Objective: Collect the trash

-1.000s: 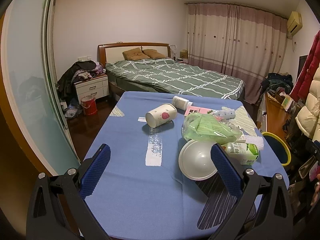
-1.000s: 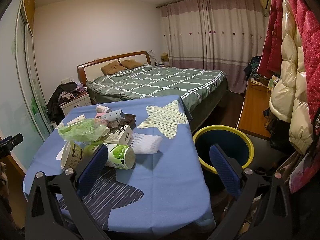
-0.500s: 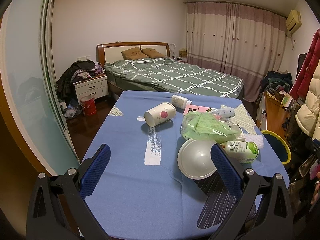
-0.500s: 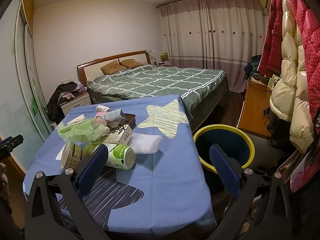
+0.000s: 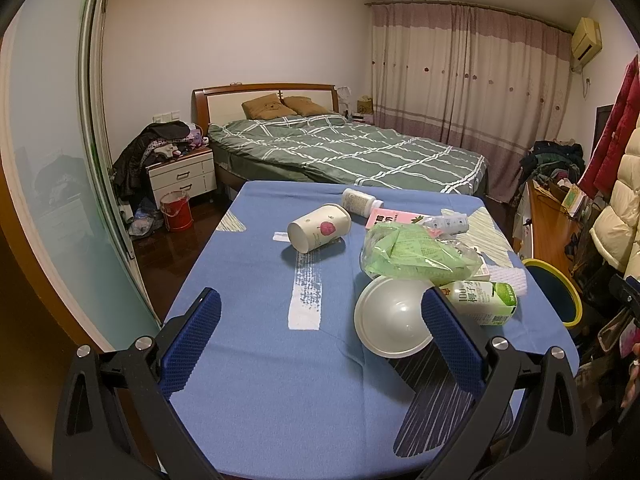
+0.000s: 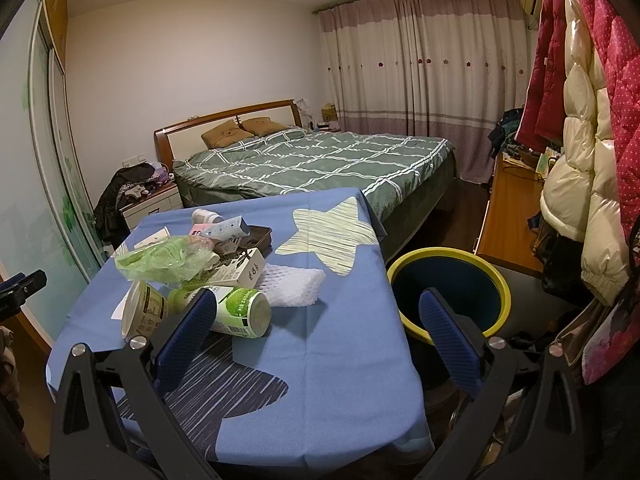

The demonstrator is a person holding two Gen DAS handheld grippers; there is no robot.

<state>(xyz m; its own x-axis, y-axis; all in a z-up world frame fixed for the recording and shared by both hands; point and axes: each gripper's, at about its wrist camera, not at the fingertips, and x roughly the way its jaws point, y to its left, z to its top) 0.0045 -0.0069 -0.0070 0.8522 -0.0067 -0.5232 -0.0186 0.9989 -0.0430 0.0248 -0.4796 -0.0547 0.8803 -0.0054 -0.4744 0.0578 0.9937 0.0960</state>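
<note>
Trash lies on a table with a blue cloth (image 5: 256, 360): a tipped paper cup (image 5: 319, 227), a white bowl (image 5: 392, 322), a green plastic bag (image 5: 416, 254), a green drink carton (image 5: 482, 302), a white bottle (image 5: 360, 202) and a pink box (image 5: 390, 218). My left gripper (image 5: 318, 328) is open and empty above the near table edge. My right gripper (image 6: 316, 332) is open and empty. It is near the drink carton (image 6: 240, 310), white foam sleeve (image 6: 294, 282) and bowl (image 6: 142, 310). A yellow-rimmed bin (image 6: 448, 296) stands right of the table.
A bed (image 5: 348, 152) stands beyond the table. A nightstand (image 5: 182, 178) with clothes and a red bucket (image 5: 176, 212) are at the left. A wooden desk (image 6: 512, 224) and hanging coats (image 6: 580, 140) are at the right. A glass sliding door (image 5: 52, 184) is on the left.
The left wrist view has shifted slightly, so the table items sit a little further left in frame. The right gripper has barely moved. Both stay open.
</note>
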